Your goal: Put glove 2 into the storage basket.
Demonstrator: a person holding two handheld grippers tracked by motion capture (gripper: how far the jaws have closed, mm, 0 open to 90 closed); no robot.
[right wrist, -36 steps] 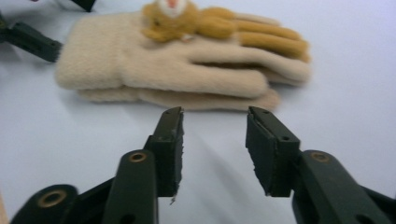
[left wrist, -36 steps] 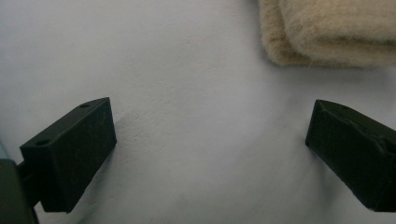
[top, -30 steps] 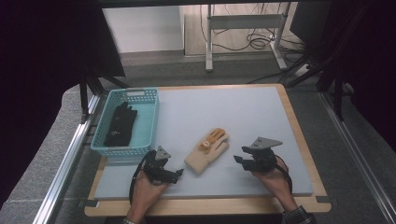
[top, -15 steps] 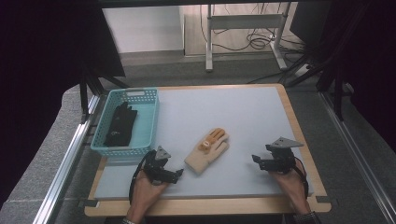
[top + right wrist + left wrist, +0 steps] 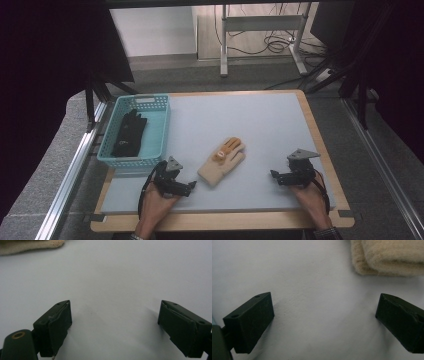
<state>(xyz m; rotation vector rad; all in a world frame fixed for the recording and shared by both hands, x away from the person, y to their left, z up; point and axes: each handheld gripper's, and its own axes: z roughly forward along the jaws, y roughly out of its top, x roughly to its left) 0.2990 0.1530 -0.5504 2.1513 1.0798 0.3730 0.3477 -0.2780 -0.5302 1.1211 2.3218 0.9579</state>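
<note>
A cream glove with orange fingers [image 5: 223, 160] lies flat near the middle front of the pale blue mat [image 5: 260, 125]. My left gripper [image 5: 190, 185] rests low on the mat just left of the glove's cuff, open and empty; the cuff [image 5: 387, 257] fills the upper right of the left gripper view, beyond my left gripper [image 5: 324, 322]. My right gripper [image 5: 276, 175] sits on the mat well to the right of the glove, open and empty. In the right gripper view my right gripper [image 5: 115, 327] hovers over bare mat, a glove edge [image 5: 30, 246] at top left.
A teal plastic basket [image 5: 152, 150] stands at the left edge of the mat with a black glove [image 5: 129, 132] inside. The wooden table rim [image 5: 320, 145] frames the mat. Metal rails run along both sides.
My right gripper has drawn back to the right, away from the cream glove, and settled lower on the mat. The left gripper has stayed put.
</note>
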